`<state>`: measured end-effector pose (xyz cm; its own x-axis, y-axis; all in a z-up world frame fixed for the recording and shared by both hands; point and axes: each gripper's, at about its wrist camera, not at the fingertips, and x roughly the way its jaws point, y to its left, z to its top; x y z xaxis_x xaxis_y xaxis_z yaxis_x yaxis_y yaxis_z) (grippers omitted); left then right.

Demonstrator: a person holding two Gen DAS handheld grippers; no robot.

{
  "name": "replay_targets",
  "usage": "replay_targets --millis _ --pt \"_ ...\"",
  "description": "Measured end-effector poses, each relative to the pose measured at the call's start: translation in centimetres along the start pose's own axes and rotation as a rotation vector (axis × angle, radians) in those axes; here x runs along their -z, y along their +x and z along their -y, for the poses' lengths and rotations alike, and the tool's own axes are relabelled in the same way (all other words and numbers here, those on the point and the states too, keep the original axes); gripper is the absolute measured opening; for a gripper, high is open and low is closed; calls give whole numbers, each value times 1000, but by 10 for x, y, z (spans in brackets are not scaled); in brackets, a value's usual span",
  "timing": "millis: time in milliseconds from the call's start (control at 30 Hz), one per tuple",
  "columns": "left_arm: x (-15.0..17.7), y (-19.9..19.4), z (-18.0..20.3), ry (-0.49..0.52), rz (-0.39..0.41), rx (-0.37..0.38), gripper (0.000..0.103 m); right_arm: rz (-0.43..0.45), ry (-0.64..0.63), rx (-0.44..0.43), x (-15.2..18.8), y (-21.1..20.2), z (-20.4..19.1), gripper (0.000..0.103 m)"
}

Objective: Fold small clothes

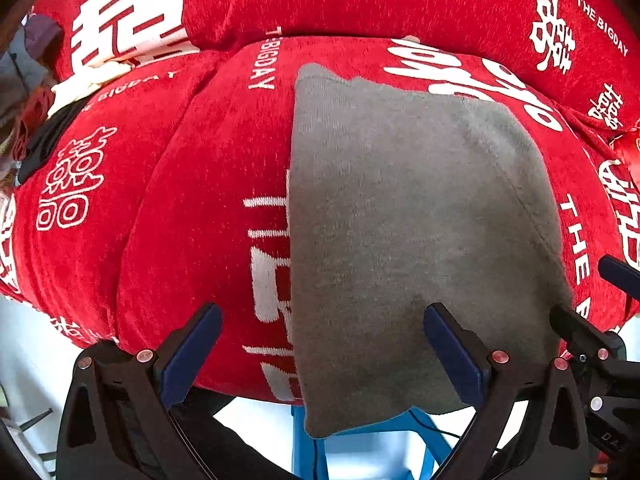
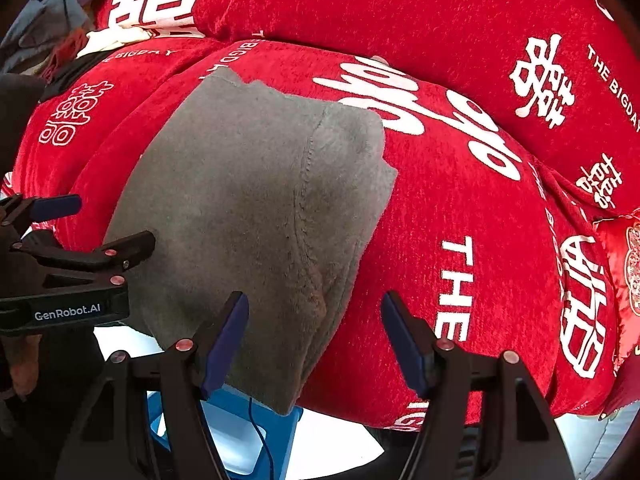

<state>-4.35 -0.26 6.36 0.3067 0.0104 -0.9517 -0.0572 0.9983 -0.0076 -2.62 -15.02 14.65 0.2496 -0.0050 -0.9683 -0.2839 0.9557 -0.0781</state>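
Left hand-held gripper (image 1: 322,350): fingers spread wide apart, clamped on nothing. The blue pad of its left finger (image 1: 192,356) sits over the red cover; the right pad hangs over the near part of the grey garment (image 1: 416,216). Contact between pads and cloth cannot be confirmed.

Right hand-held gripper (image 2: 314,344): fingers likewise wide apart, holding nothing. Its left finger (image 2: 224,344) lies over the garment's near right edge; the right finger is over the red cover (image 2: 460,208) just beside that edge. In the left wrist view this gripper shows at the right margin, near the garment's right side.

Grey garment: a small knitted piece laid flat on the red cover, its near end draped over the front edge of the cushion. A stitched seam (image 2: 306,184) runs lengthwise down it in the right wrist view. The far edge is uneven, with a raised corner at far left.

Red cover: plush fabric with white characters and the lettering "THE BIGDAY", spread over a cushioned seat and backrest.

Below the front edge: a blue frame (image 1: 312,452) and a pale floor. A heap of mixed cloth (image 2: 60,28) lies at far left, well apart from the garment.
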Motion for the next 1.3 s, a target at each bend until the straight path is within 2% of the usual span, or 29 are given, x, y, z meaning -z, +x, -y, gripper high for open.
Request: replay_targets --millis 1300 --pt "9 -7 -11 -36 16 38 101 8 25 17 5 -8 0 72"
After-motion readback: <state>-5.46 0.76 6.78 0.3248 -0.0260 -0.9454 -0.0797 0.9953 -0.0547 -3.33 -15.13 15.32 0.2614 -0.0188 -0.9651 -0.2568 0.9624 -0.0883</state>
